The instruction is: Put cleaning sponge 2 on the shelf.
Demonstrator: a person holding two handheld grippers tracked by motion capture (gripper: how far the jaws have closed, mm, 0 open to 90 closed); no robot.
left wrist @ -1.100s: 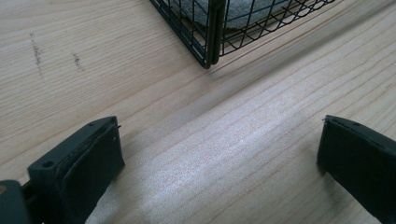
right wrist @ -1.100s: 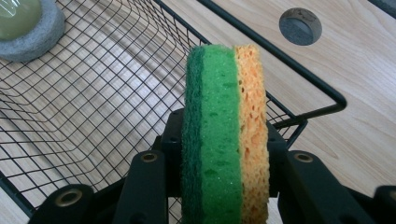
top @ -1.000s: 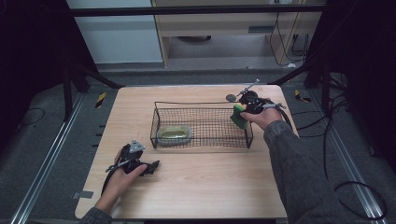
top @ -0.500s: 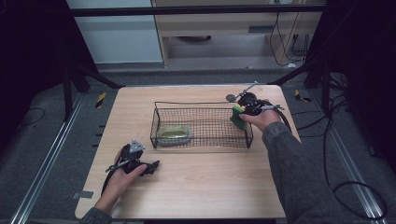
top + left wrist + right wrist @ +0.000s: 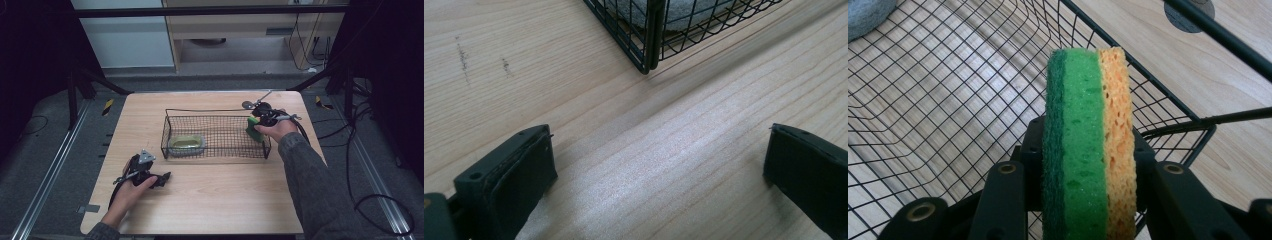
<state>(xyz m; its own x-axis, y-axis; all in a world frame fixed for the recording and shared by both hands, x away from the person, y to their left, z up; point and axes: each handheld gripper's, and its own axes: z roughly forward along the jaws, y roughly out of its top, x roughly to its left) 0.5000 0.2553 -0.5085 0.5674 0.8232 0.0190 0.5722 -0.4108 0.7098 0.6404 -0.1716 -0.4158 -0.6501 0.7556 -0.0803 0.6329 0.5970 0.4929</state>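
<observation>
**Sponge held at the basket's right end**

From above, the right hand-held gripper (image 5: 256,121) is hanging at the three o'clock end of the wire basket (image 5: 215,151), and the sponge (image 5: 253,128) is showing as a mere green patch. The right gripper view is revealing it properly: the sponge (image 5: 1091,145) is standing on edge, dark green scouring layer, bright green middle, orange porous side, clamped between the jaws over the basket mesh (image 5: 938,95). The left hand-held gripper (image 5: 159,178) is resting on the worktop (image 5: 225,200) at seven o'clock of the basket, jaws spread wide.
</observation>
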